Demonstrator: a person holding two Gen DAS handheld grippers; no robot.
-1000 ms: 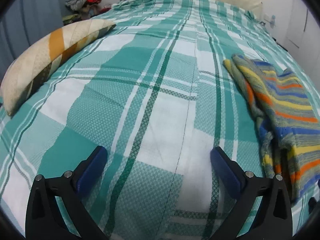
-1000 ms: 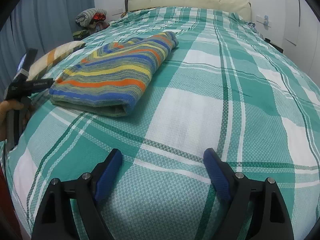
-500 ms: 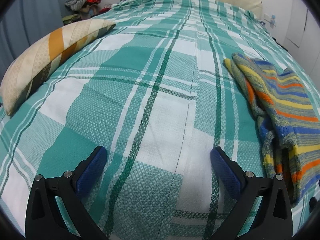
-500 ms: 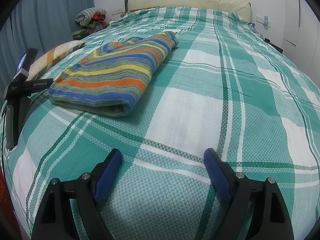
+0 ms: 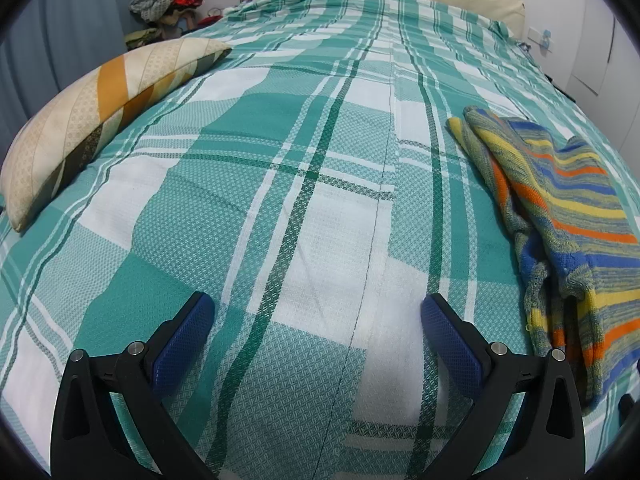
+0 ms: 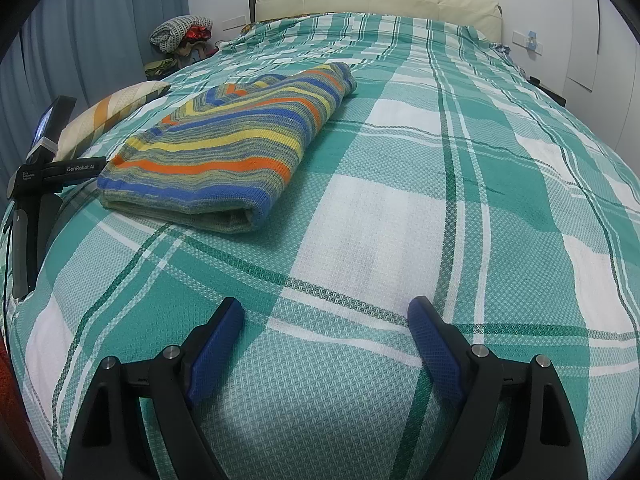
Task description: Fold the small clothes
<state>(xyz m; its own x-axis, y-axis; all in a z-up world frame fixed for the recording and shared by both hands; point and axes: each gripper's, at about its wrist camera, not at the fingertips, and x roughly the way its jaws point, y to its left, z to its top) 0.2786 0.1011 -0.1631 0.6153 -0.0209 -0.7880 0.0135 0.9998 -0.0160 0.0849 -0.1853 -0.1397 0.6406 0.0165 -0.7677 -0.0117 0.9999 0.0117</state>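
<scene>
Lying folded on the plaid bedspread [image 6: 400,220], the striped knit garment [image 6: 224,160] is seen unmoved from a second ago. Left tongs [image 5: 318,322] and right tongs [image 6: 326,326] are held released, empty; the fold is judged finished.

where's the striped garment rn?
Striped garment lies folded on the bed: upper left in right wrist view, beside the pillow; right edge in left wrist view.
</scene>
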